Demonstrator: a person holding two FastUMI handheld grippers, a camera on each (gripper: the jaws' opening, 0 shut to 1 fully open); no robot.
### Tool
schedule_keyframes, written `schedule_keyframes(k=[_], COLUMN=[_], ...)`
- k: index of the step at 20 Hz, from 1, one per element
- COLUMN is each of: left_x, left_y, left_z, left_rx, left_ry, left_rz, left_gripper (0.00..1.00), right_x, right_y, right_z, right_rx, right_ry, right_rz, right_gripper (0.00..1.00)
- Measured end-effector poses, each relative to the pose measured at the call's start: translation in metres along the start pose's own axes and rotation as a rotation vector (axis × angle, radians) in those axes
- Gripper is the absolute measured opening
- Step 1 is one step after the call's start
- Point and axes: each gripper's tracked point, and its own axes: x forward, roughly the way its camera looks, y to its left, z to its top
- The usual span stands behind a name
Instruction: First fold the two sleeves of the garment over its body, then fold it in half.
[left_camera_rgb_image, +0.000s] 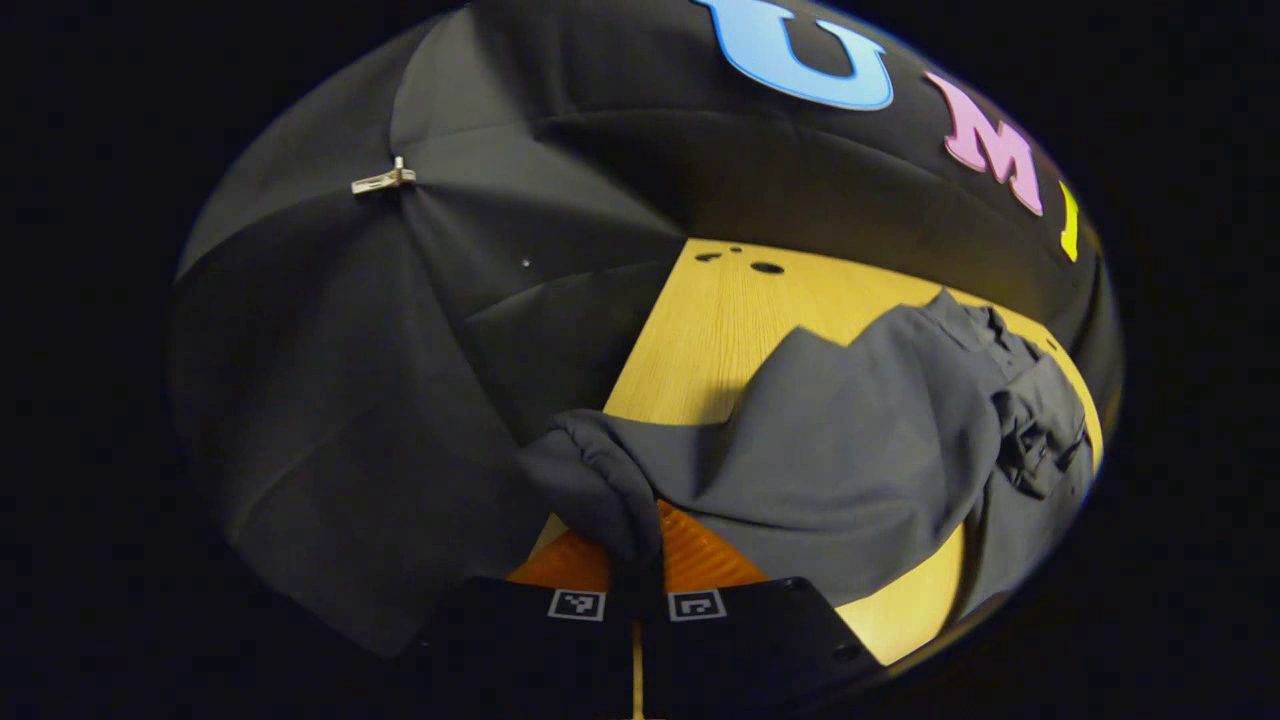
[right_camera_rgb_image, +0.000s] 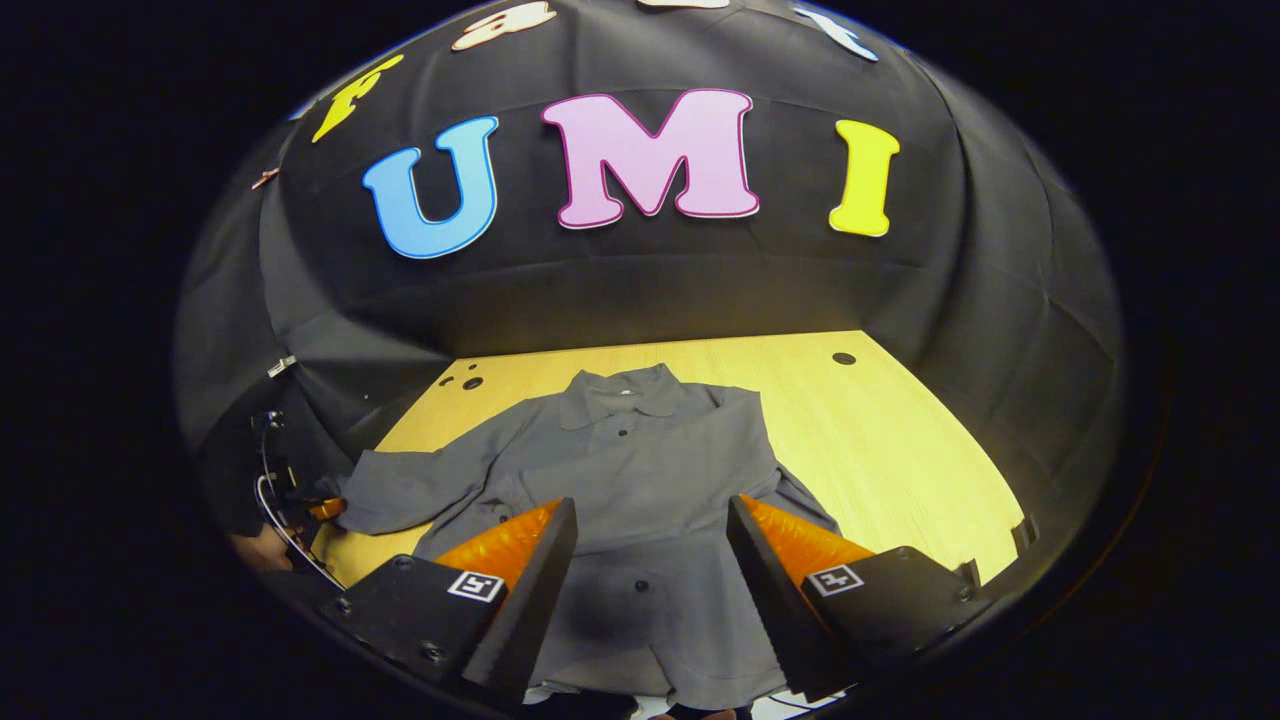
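Left sleeve cuff (left_camera_rgb_image: 600, 490) is pinched by the left gripper (left_camera_rgb_image: 636, 590); right gripper (right_camera_rgb_image: 650, 560) jaws gaping above the garment (right_camera_rgb_image: 650, 470). Carry-over onto the body is needed.

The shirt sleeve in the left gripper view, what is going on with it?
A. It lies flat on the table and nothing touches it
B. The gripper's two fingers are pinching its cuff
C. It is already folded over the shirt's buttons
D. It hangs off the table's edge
B: in the left gripper view the left gripper has both fingers closed on the sleeve cuff, lifting the cloth off the table.
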Motion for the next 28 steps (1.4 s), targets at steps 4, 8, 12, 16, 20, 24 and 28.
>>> schedule_keyframes(k=[4, 8, 12, 16, 20, 24, 28], left_x=[-0.042, -0.086, -0.123, -0.158, -0.185, -0.204, -0.214], left_y=[-0.009, -0.033, -0.092, -0.157, -0.224, -0.293, -0.361], left_z=[0.045, 0.098, 0.134, 0.159, 0.17, 0.166, 0.154], left_rx=[-0.005, -0.012, 0.013, 0.074, 0.15, 0.218, 0.232], left_ry=[-0.113, -0.217, -0.301, -0.342, -0.362, -0.364, -0.34], left_rz=[-0.011, -0.069, -0.177, -0.278, -0.341, -0.404, -0.466], left_gripper=[0.08, 0.09, 0.08, 0.08, 0.08, 0.08, 0.09], right_x=[0.0, 0.002, 0.003, 0.006, 0.013, 0.015, 0.007], right_y=[-0.016, -0.034, -0.05, -0.071, -0.098, -0.133, -0.174], right_z=[0.003, 0.0, 0.0, 0.005, 0.013, 0.02, 0.017], right_rx=[0.019, 0.043, 0.054, 0.061, 0.102, 0.134, 0.145], right_ry=[-0.01, -0.008, -0.011, -0.028, -0.05, -0.064, -0.057], right_rz=[-0.021, -0.033, -0.032, -0.027, -0.018, -0.018, -0.027], right_gripper=[0.94, 0.94, 0.94, 0.94, 0.94, 0.94, 0.95])
